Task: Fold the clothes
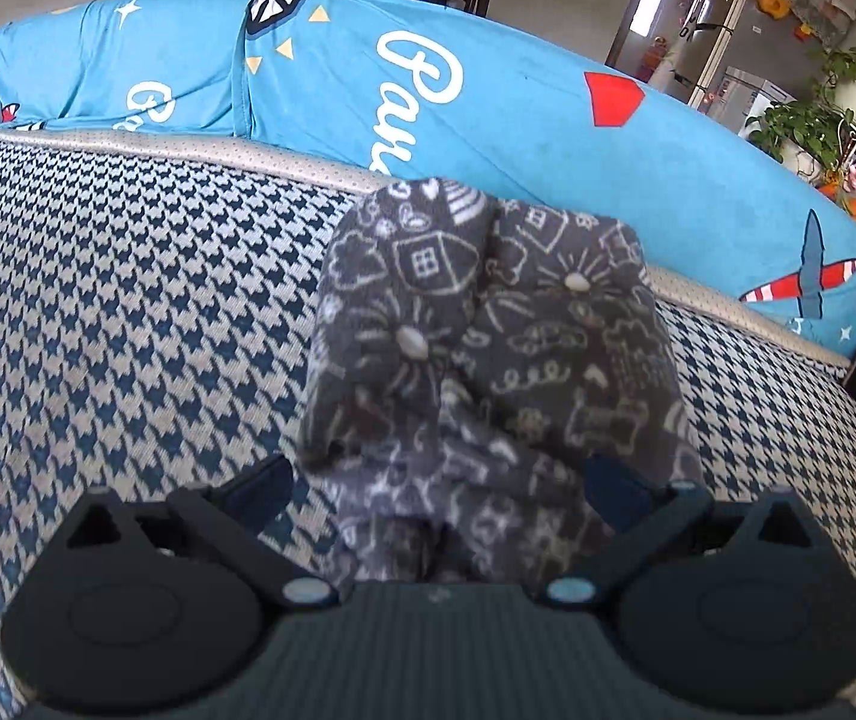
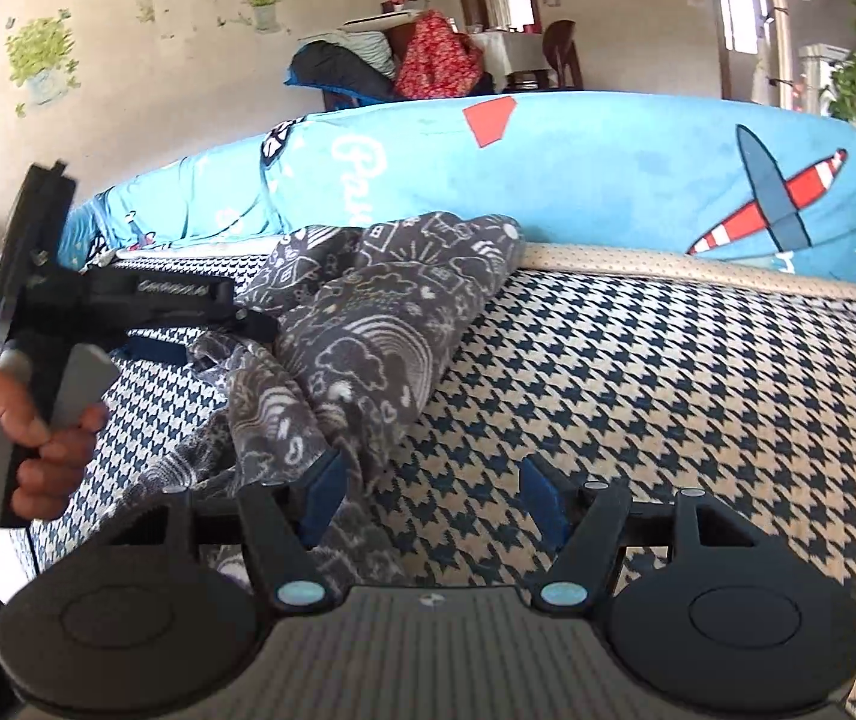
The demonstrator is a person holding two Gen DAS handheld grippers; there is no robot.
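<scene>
The grey doodle-printed garment was seen lying bunched on the houndstooth-patterned seat cushion, just in front of the blue cartoon-printed cover draped over the backrest. In the left wrist view, the garment was lifted in a rumpled mass from the centre toward twelve o'clock, with two pale buttons visible on its front. The left tongs were set wide apart, and the cloth filled the gap between the blue pads; whether the pads were actually pressing on it could not be told, as the fabric hid the contact.

In the right wrist view, the garment was heaped from the centre toward ten o'clock, its lower edge trailing down toward seven o'clock. The right tongs were held open, roughly halfway; a fold of cloth was draped over and beside the left-hand blue pad, while only bare cushion was seen between the two pads, so nothing was gripped. At nine o'clock, a hand was seen wrapped around the grey handle of the other tool, whose black body reached in toward the garment.
</scene>
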